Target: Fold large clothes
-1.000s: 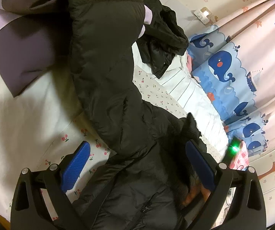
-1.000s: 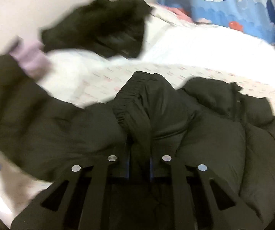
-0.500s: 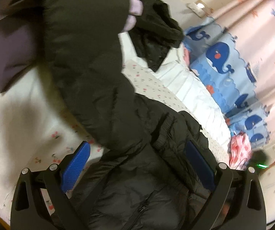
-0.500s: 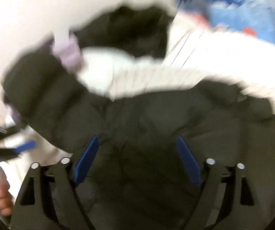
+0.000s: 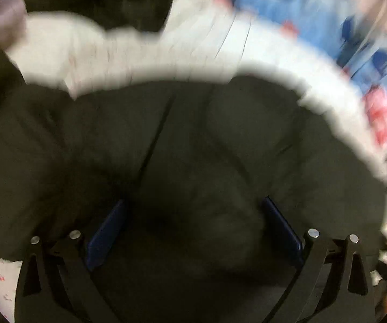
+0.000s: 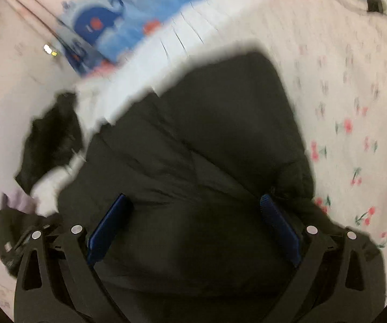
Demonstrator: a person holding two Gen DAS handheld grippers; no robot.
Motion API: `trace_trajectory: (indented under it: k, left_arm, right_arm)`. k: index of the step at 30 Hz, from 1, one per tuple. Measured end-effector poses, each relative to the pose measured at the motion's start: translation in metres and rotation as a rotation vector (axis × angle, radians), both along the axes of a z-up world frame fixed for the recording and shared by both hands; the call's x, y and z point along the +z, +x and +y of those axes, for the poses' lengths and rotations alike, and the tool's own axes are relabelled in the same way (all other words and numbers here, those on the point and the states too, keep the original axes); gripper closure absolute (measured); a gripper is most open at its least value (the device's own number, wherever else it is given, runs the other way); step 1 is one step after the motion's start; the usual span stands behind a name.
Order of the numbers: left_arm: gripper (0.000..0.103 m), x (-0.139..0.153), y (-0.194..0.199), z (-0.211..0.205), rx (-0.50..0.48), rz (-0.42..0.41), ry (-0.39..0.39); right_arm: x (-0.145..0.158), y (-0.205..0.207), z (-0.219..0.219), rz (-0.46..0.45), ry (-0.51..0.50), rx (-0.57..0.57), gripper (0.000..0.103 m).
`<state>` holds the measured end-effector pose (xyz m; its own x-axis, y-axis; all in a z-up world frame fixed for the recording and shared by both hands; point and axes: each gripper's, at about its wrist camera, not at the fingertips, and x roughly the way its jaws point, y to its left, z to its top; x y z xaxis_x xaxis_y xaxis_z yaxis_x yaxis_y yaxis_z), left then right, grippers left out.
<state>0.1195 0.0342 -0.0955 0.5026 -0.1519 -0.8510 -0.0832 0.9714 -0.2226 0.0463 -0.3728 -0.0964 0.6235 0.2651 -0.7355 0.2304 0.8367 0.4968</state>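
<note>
My right claw (image 6: 193, 226) has let go of the black jacket (image 6: 207, 140) – now both it and my left claw (image 5: 190, 228) hang released over it on the bed (image 6: 355, 107), so the sleeve fold seems done.

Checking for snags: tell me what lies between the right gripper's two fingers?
Only the black puffer jacket, spread under the open right gripper; shown in the right wrist view.

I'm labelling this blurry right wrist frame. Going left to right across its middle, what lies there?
Second dark garment → striped white bedding → black puffer jacket → cherry-print sheet.
</note>
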Motion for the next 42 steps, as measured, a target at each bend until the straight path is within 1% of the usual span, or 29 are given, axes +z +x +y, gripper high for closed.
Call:
trace_trajectory:
  k: [2, 4, 5, 6, 8, 9, 10, 11, 12, 14, 15, 16, 18, 19, 20, 22, 23, 24, 27, 30, 33, 36, 37, 38, 39, 40, 41, 42]
  left_arm:
    - [0.006, -0.003, 0.000, -0.003, -0.003, -0.003, 0.027]
    - [0.007, 0.007, -0.006, -0.001, -0.012, -0.019, 0.031]
    - [0.007, 0.016, -0.014, 0.003, -0.015, -0.048, 0.016]
    - [0.007, 0.036, -0.031, 0.016, -0.006, -0.120, -0.005]
    - [0.007, 0.066, -0.062, 0.041, 0.026, -0.225, -0.018]
    - [0.007, 0.090, -0.088, 0.066, 0.063, -0.306, -0.031]
    - [0.007, 0.108, -0.108, 0.086, 0.098, -0.362, -0.040]
    - [0.007, 0.132, -0.137, 0.119, 0.166, -0.440, -0.044]
    - [0.007, 0.148, -0.154, 0.143, 0.223, -0.488, -0.044]
    - [0.007, 0.176, -0.189, 0.193, 0.351, -0.572, -0.046]
    - [0.007, 0.189, -0.208, 0.231, 0.450, -0.611, -0.054]
    - [0.007, 0.198, -0.221, 0.261, 0.526, -0.635, -0.071]
    - [0.007, 0.211, -0.236, 0.306, 0.643, -0.648, -0.103]
    - [0.007, 0.216, -0.239, 0.322, 0.670, -0.652, -0.123]
    - [0.007, 0.220, -0.238, 0.339, 0.683, -0.649, -0.141]
    - [0.007, 0.224, -0.233, 0.353, 0.686, -0.634, -0.149]
    - [0.007, 0.224, -0.229, 0.356, 0.674, -0.625, -0.160]
    - [0.007, 0.222, -0.220, 0.359, 0.658, -0.598, -0.174]
    - [0.007, 0.214, -0.195, 0.360, 0.660, -0.550, -0.200]
    - [0.007, 0.207, -0.180, 0.365, 0.701, -0.515, -0.197]
    - [0.007, 0.200, -0.175, 0.371, 0.764, -0.480, -0.225]
    - [0.007, 0.204, -0.176, 0.375, 0.795, -0.484, -0.212]
    - [0.012, 0.206, -0.175, 0.375, 0.795, -0.496, -0.213]
    - [0.020, 0.208, -0.175, 0.376, 0.787, -0.505, -0.215]
    - [0.043, 0.209, -0.172, 0.377, 0.760, -0.504, -0.229]
    - [0.061, 0.209, -0.168, 0.378, 0.730, -0.492, -0.248]
    - [0.067, 0.209, -0.166, 0.379, 0.717, -0.487, -0.251]
    - [0.077, 0.211, -0.166, 0.379, 0.699, -0.491, -0.249]
  right_arm:
    - [0.003, -0.001, -0.002, 0.003, 0.009, -0.014, 0.008]
    - [0.005, -0.003, -0.004, 0.009, 0.024, -0.038, 0.008]
    - [0.009, -0.007, -0.003, 0.005, 0.031, -0.054, 0.008]
    - [0.016, -0.012, -0.003, -0.016, 0.055, -0.073, 0.008]
    - [0.032, -0.022, 0.003, -0.077, 0.087, -0.093, 0.008]
    - [0.044, -0.029, 0.009, -0.131, 0.089, -0.096, 0.008]
    - [0.054, -0.038, 0.011, -0.168, 0.083, -0.095, 0.008]
    - [0.063, -0.045, 0.021, -0.219, 0.082, -0.081, 0.007]
    - [0.069, -0.053, 0.029, -0.253, 0.084, -0.064, 0.007]
    - [0.072, -0.063, 0.046, -0.285, 0.089, -0.043, 0.007]
    - [0.070, -0.066, 0.058, -0.294, 0.106, -0.028, 0.007]
    - [0.067, -0.064, 0.065, -0.287, 0.120, -0.016, 0.007]
    - [0.059, -0.052, 0.089, -0.243, 0.144, 0.053, 0.007]
    - [0.058, -0.051, 0.096, -0.244, 0.136, 0.073, 0.007]
    - [0.059, -0.051, 0.103, -0.249, 0.117, 0.088, 0.007]
    - [0.062, -0.052, 0.120, -0.262, 0.086, 0.130, 0.007]
    - [0.062, -0.053, 0.123, -0.267, 0.078, 0.141, 0.007]
    - [0.063, -0.057, 0.127, -0.271, 0.068, 0.147, 0.007]
    - [0.059, -0.055, 0.137, -0.253, 0.052, 0.158, 0.007]
    - [0.049, -0.058, 0.132, -0.233, 0.064, 0.155, 0.007]
    - [0.050, -0.056, 0.128, -0.237, 0.065, 0.154, 0.007]
    - [0.053, -0.056, 0.127, -0.248, 0.058, 0.158, 0.007]
    - [0.053, -0.055, 0.126, -0.249, 0.059, 0.159, 0.007]
    - [0.053, -0.055, 0.126, -0.249, 0.061, 0.159, 0.007]
    - [0.053, -0.055, 0.126, -0.247, 0.065, 0.158, 0.007]
    - [0.052, -0.054, 0.126, -0.245, 0.067, 0.158, 0.007]
    - [0.053, -0.054, 0.125, -0.244, 0.070, 0.158, 0.007]
    - [0.053, -0.054, 0.125, -0.244, 0.071, 0.157, 0.007]
